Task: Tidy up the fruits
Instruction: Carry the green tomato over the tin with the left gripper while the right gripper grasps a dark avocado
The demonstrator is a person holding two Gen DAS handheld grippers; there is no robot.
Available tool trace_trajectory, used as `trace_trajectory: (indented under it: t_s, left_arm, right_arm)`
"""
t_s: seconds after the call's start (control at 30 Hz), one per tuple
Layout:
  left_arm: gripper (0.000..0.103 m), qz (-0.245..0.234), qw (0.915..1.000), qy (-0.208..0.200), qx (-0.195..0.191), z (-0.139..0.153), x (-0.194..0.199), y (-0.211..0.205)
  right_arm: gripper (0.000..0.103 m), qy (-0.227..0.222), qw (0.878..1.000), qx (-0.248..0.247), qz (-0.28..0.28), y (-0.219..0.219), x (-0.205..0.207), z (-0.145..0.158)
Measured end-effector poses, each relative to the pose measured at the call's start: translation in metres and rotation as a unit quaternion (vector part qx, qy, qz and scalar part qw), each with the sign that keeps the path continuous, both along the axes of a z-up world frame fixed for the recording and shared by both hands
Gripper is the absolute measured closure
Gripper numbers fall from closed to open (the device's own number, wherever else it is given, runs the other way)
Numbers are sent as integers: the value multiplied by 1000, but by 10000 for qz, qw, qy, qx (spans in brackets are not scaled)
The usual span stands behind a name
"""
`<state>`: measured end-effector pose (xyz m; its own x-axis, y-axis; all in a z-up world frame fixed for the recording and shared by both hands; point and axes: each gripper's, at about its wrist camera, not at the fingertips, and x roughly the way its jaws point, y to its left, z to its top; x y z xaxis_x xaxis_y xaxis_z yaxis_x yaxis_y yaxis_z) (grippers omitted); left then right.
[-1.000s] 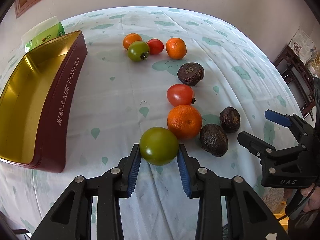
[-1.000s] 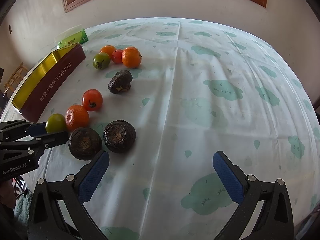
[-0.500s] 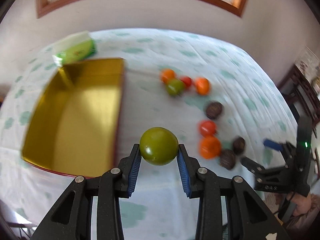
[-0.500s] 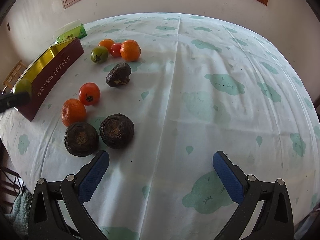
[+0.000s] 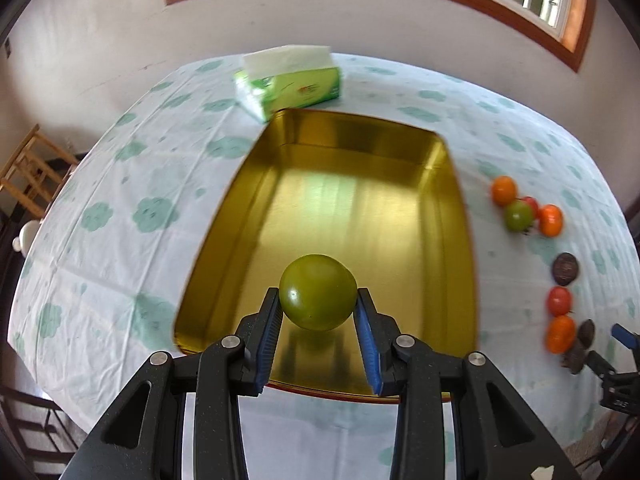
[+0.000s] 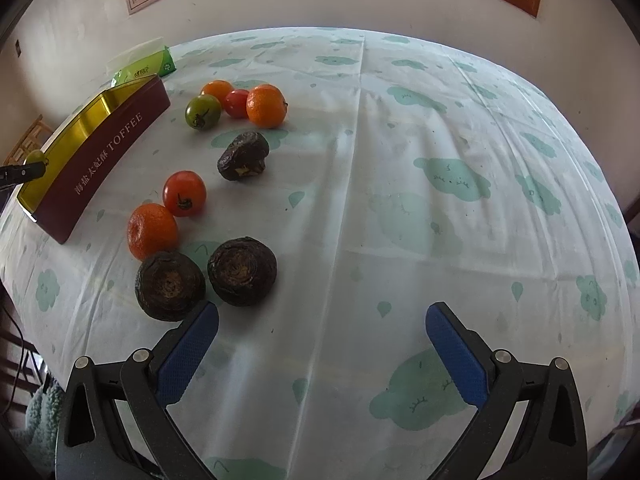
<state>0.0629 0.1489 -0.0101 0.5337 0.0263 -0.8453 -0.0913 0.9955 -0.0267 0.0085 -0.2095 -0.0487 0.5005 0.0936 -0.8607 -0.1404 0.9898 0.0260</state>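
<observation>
A green tomato [image 5: 318, 298] is clamped between the blue pads of my left gripper [image 5: 318, 320], hanging over the near end of the gold-lined toffee tin [image 5: 452, 208]. From the right wrist view the same tin [image 6: 100, 160] sits at the far left, with the green tomato [image 6: 37, 157] over its near end. My right gripper [image 6: 322, 336] stands open above bare cloth, right of two dark wrinkled fruits [image 6: 242, 276]. Oranges [image 6: 152, 232], red tomatoes [image 6: 185, 193], another green tomato [image 6: 203, 112] and a third dark fruit [image 6: 243, 156] lie on the cloth.
A green tissue pack [image 5: 290, 80] lies just behind the tin. The round table's patterned cloth [image 6: 440, 200] stretches bare to the right. A wooden chair [image 5: 28, 172] stands off the table's left edge, and the wall with a window frame is behind.
My left gripper lifted the green tomato away from the row of fruit and carried it left, over the open tin. The right gripper kept still and open.
</observation>
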Motion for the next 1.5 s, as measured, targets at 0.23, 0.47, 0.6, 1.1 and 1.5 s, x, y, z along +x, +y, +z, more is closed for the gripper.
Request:
trace_trajectory:
  t_s: [0.23, 0.47, 0.6, 1.1, 1.5]
  left_arm:
    - [71, 39, 9998, 157, 95, -13, -1, 12]
    - [70, 38, 9997, 208, 101, -17, -5, 12]
    - [71, 46, 9997, 220, 123, -16, -7, 10]
    - [71, -31, 9995, 307, -15, -16, -30, -9]
    - [70, 34, 9991, 419, -108, -19, -27, -12]
  right_arm:
    - [0, -93, 9995, 237, 198, 7, -3, 17]
    - [0, -97, 9984, 320, 454, 27, -7, 21]
    - [0, -97, 9978, 388, 537, 36, -10, 21]
    - [17, 86, 9946, 680, 779, 57, -9, 11]
    - [30, 68, 9947, 656, 789, 62, -4, 7]
